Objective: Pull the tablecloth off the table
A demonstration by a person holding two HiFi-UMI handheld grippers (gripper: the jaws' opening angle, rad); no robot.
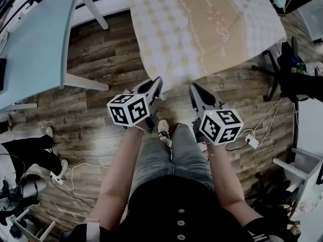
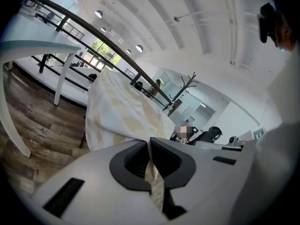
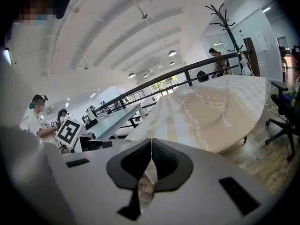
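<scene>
the checked tablecloth drapes over the table ahead of the person, above the wooden floor, and its near edge is drawn down to a point between both tools. the left gripper has its jaws pressed together on a fold of that edge, and the right gripper pinches the cloth just beside it. a pale blue table stands to the left.

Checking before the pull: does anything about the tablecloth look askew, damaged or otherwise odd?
The tablecloth lies askew. Its near edge comes to a point off the table toward the person, pinched in the shut left gripper and right gripper. No tear or spill shows. A loose white cable lies on the floor nearby.
</scene>
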